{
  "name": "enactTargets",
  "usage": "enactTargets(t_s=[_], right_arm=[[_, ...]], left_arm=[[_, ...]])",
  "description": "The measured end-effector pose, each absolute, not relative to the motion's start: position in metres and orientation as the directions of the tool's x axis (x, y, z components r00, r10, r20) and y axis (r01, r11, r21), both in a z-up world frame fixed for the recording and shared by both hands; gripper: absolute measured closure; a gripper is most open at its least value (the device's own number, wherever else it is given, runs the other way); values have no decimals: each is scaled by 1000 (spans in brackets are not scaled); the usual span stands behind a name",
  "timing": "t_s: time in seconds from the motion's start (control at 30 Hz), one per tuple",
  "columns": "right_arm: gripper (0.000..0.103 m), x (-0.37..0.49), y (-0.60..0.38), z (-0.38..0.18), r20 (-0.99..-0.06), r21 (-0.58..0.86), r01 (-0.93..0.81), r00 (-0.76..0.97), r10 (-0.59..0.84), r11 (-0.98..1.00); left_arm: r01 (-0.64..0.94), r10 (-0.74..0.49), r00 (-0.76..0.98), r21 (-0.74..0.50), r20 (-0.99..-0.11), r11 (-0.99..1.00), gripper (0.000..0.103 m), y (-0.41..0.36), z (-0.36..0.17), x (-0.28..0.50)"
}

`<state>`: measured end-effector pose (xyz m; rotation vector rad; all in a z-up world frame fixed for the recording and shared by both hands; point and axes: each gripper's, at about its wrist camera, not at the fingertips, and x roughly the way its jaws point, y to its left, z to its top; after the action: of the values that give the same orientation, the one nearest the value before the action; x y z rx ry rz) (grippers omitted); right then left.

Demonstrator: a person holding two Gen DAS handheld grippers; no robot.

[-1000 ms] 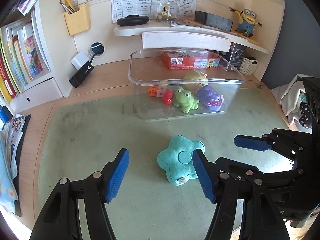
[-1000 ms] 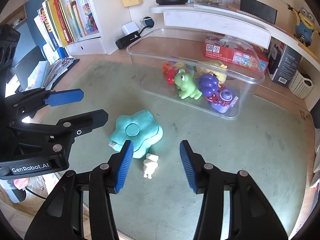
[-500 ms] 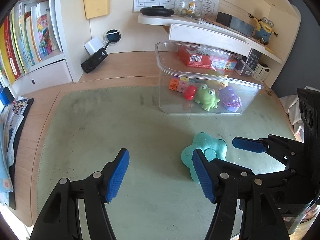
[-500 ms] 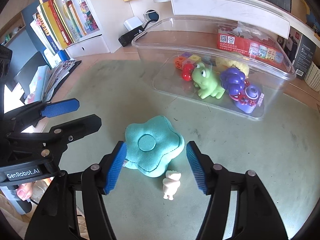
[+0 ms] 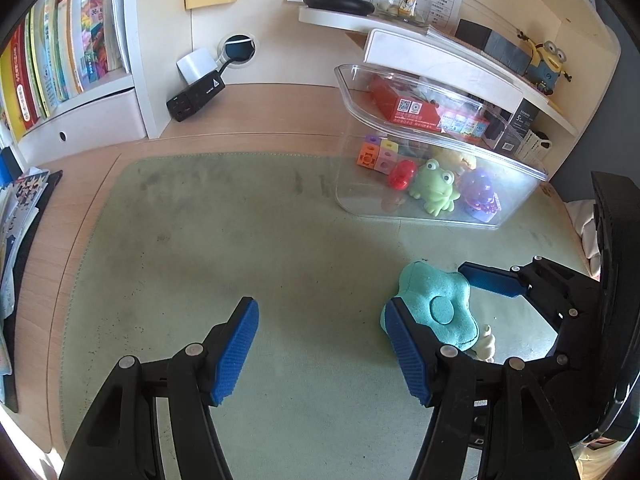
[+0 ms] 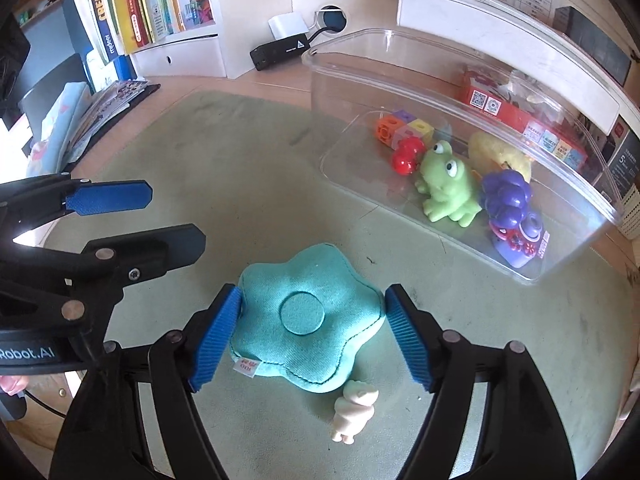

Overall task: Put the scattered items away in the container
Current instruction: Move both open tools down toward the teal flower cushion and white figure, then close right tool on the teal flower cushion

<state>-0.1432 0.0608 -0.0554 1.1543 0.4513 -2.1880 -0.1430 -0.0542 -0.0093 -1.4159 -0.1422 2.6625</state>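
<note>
A teal flower-shaped cushion (image 6: 308,316) lies on the green mat (image 6: 224,184). My right gripper (image 6: 314,320) straddles it with its jaws opening, a blue pad close at each side of the cushion. A small cream figure (image 6: 354,410) lies just in front of the cushion, seen in the left wrist view as the cream figure (image 5: 486,346) beside the cushion (image 5: 436,306). My left gripper (image 5: 320,312) hovers open over bare mat to the cushion's left, holding nothing. The clear container (image 6: 360,60) behind holds a green frog (image 6: 446,188), a purple toy (image 6: 510,208) and other small toys.
A black power strip (image 5: 196,96) lies on the wooden desk behind the mat. Shelves of books (image 5: 52,72) stand at the left, with magazines (image 6: 104,104) stacked at the desk's left edge. A red box (image 5: 404,106) sits behind the container.
My right gripper moved forward and down and widened. The cushion, not the cream figure, now lies between its pads. My left gripper shifted left, away from the cushion, its opening unchanged.
</note>
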Motion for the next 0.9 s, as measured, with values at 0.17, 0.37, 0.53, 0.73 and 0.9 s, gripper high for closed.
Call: enactTargets(t_s=[0.17,0.37,0.53,0.73,0.9], right_arm=[[26,-145,54,-65,-843,-51,672,-425,-329,-739],[29,-149,60,-65,-847,-8,660,-404,-347,-751],[30,-148,70,-59,-837,5,643,-417,-355,-766],[30,-140,84,-47,-821,4,626,-443,-360,-780],[30,-130,101,-37,-803,-6,602,-479,-355,-798]], left_arm=[[-55,154,-545,-148,-824,-987,41,-58,-13,-146],[-48,155,-535,-153,-831,-987,41,-58,-15,-147],[-61,156,-538,-146,-828,-987,41,-52,-12,-146],[-82,159,-543,-137,-825,-987,41,-40,-7,-145],[-111,165,-548,-124,-820,-986,41,-22,0,-142]])
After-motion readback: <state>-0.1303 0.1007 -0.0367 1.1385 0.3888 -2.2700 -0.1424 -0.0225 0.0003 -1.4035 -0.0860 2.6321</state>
